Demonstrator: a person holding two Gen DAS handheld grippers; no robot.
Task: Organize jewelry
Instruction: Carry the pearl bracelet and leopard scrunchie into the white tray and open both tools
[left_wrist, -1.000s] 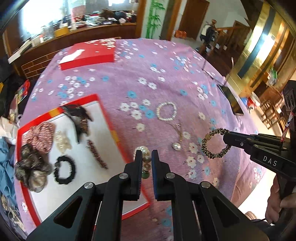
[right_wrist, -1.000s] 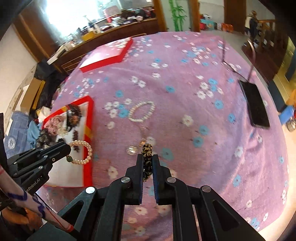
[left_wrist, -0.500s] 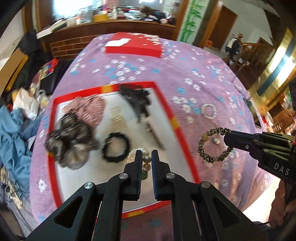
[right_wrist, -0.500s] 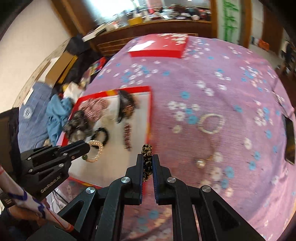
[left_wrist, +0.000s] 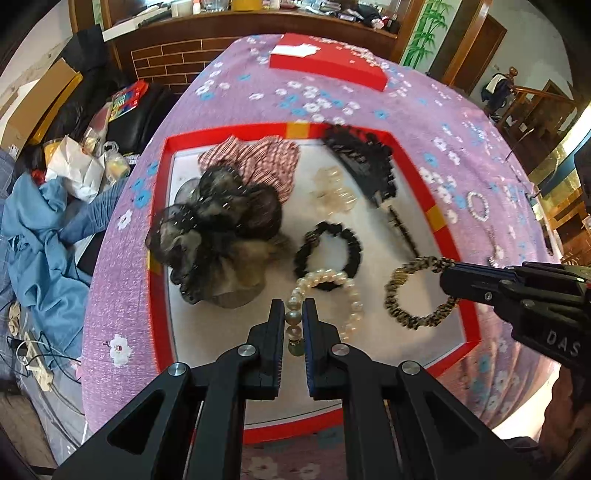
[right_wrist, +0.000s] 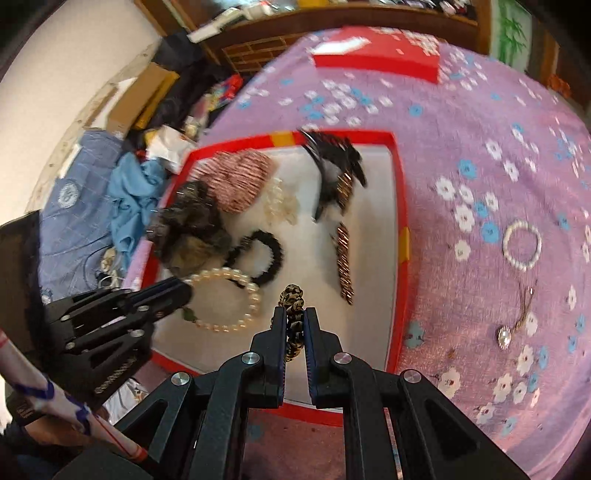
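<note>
My left gripper (left_wrist: 294, 314) is shut on a large pearl bracelet (left_wrist: 351, 295) with a green bead and holds it over the near part of the red-rimmed white tray (left_wrist: 162, 206). My right gripper (right_wrist: 294, 317) is shut on a leopard-print scrunchie (right_wrist: 293, 302), also over the tray; it shows in the left wrist view (left_wrist: 417, 321) at the tray's right side. The tray holds fabric scrunchies (left_wrist: 221, 221), a black hair tie (left_wrist: 328, 251), a clear clip (left_wrist: 332, 192), a black claw clip (left_wrist: 365, 162) and a beaded barrette (right_wrist: 343, 262).
On the purple flowered cloth right of the tray lie a small pearl bracelet (right_wrist: 522, 245) and a pendant necklace (right_wrist: 509, 328). A red box lid (right_wrist: 380, 55) sits at the table's far side. Clutter and blue cloth (left_wrist: 33, 236) lie on the floor to the left.
Both grippers have moved left with their pieces, from over the cloth to over the tray, and now hang lower over its near part.
</note>
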